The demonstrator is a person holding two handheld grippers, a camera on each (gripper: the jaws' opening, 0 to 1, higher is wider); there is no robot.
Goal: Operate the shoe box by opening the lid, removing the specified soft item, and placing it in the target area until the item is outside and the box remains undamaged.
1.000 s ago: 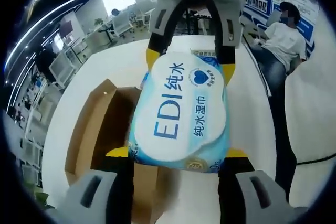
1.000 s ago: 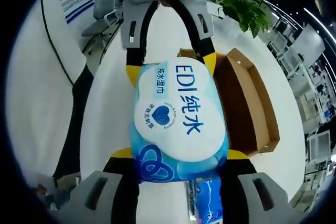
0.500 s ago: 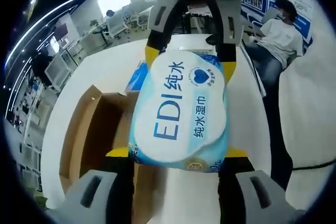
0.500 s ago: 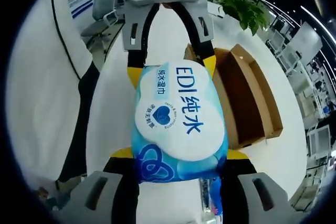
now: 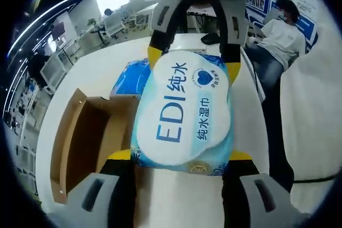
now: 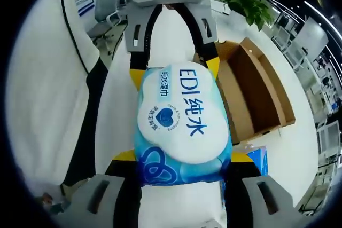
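Blue wipes pack (image 5: 183, 118) pinched between opposed left gripper (image 5: 180, 156) — right gripper (image 6: 182, 156).

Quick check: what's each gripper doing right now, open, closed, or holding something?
Left gripper: closed on one end of the EDI wet wipes pack.
Right gripper: closed on the pack's opposite end.

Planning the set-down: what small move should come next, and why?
Probably carry the wipes pack sideways, clear of the open shoe box, then lower it onto the white table: both grippers hold it aloft, out of the box.
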